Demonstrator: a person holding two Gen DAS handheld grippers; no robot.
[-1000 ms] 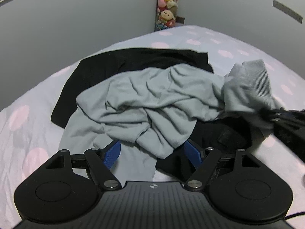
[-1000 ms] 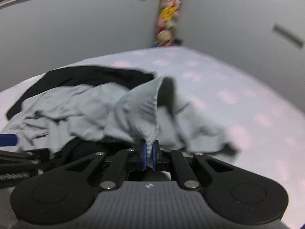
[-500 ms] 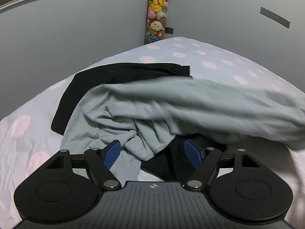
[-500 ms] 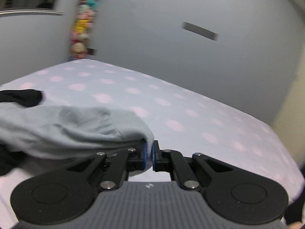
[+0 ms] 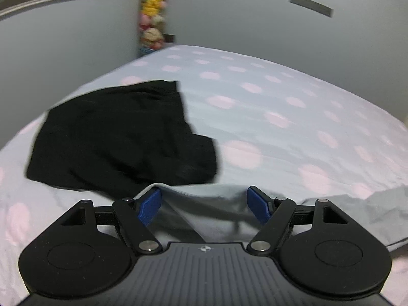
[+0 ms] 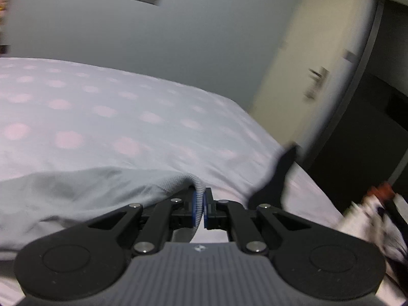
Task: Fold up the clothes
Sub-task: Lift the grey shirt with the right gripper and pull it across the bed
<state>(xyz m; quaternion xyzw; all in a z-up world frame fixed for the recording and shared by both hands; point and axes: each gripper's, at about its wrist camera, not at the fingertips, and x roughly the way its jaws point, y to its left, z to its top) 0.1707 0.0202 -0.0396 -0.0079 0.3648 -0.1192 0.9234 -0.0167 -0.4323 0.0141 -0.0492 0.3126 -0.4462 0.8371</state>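
A grey garment lies stretched along the near side of the bed. My right gripper is shut on its ribbed hem, and the cloth trails off to the left. In the left wrist view the same grey garment passes between and under my left gripper, which is open with its blue fingers wide apart and holding nothing. A black garment lies crumpled on the bed beyond the left gripper, uncovered.
The bed has a pale sheet with pink dots. Plush toys hang in the wall corner. In the right wrist view a cream door stands past the bed's right edge, with a dark object and a white-and-red thing nearby.
My right gripper has dragged the grey garment to the right, off the black one, swinging toward the door. The black garment is now uncovered. My left gripper stays open.
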